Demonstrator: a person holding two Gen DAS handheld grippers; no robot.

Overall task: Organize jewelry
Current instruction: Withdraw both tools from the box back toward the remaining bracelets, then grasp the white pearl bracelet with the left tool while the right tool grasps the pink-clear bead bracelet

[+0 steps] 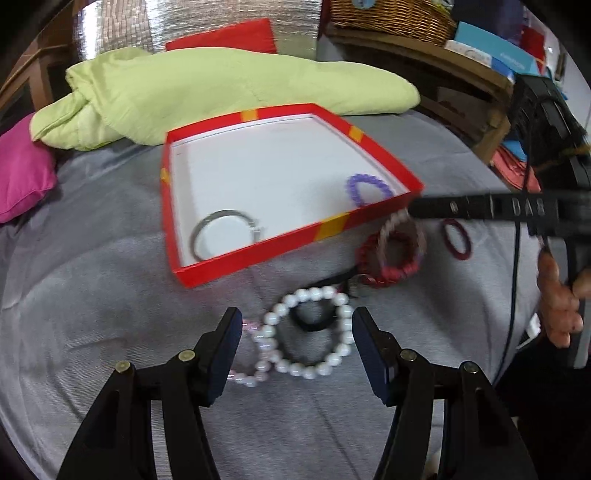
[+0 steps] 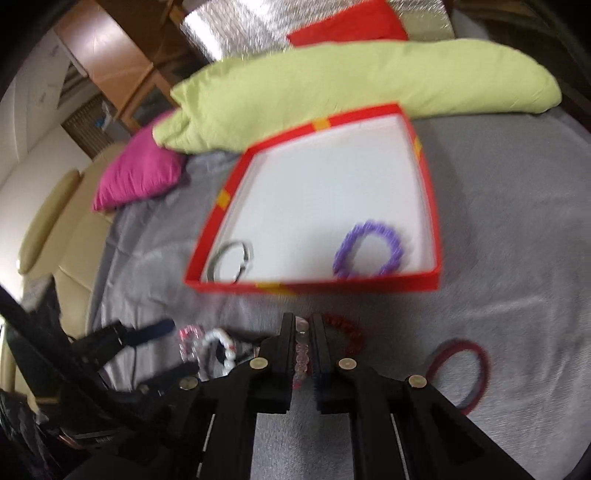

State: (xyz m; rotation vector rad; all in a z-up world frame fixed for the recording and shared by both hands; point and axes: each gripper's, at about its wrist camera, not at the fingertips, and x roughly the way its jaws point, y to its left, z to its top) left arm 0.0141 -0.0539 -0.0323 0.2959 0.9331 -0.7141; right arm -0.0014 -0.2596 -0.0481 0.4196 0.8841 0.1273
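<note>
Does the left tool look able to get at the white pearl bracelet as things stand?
Probably yes. The left tool is open, and the white pearl bracelet lies between its fingers on the grey cover. A black band inside the loop might get caught.

We saw grey bedspread (image 1: 92, 295) underneath, green quilt (image 1: 221, 85) bunched behind, pink cushion (image 2: 140, 177) and red cushion (image 1: 225, 37) near it. We noted wicker basket (image 1: 391, 14) on wooden shelf (image 1: 424, 62), cream sofa (image 2: 62, 240), wooden cabinet (image 2: 107, 62), white wall (image 2: 29, 122).
</note>
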